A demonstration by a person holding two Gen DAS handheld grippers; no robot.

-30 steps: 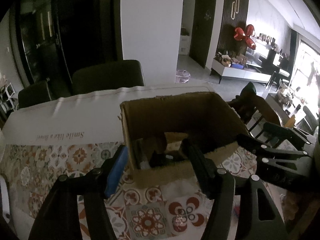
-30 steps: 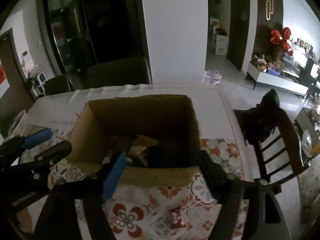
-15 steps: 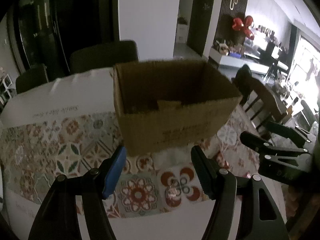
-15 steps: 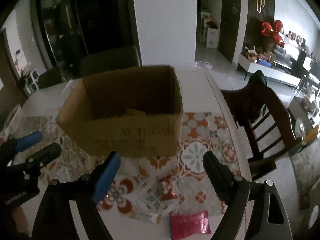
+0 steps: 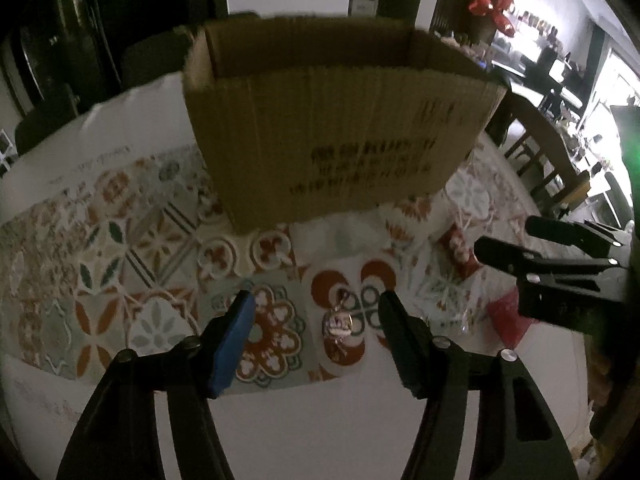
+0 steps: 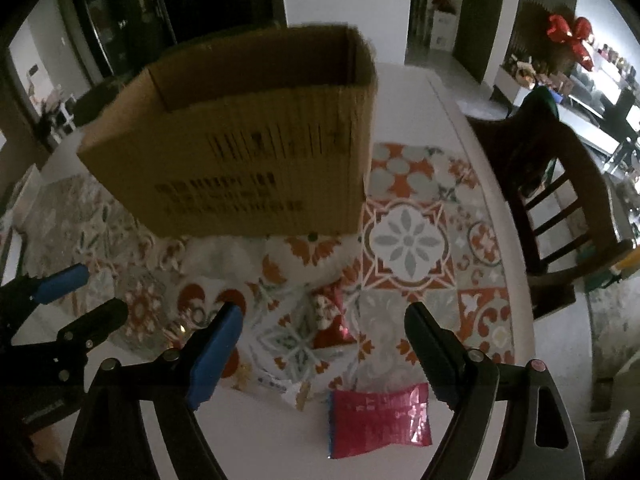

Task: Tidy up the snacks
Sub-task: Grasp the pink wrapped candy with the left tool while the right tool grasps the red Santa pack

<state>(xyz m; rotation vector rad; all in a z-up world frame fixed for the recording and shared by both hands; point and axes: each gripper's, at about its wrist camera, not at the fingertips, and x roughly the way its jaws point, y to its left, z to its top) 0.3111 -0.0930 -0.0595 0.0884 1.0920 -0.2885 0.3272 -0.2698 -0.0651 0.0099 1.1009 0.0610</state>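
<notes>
Both claws hang over the patterned tablecloth in front of the cardboard box, and neither holds anything; the left gripper has its jaws closing, about half apart, with a small twist-wrapped candy lying on the cloth between the tips, nearer the black finger than the blue one, no pad touching it yet; the right gripper stands wider, over a dark red wrapped sweet, with a pink snack packet just below its black finger on the bare white table edge. To my eye the step in hand is picking up loose snacks for the box; the left would do well to centre on the candy before closing, so the tiny wrapper is not nudged away; the flat pink packet looks better taken by an edge. Some clear or white wrappers lie near the right claw, hard to make out in the dim light; the tall box wall stands between the snacks and its opening, so each must be lifted over the rim; a wooden chair sits off to the right, well clear.
</notes>
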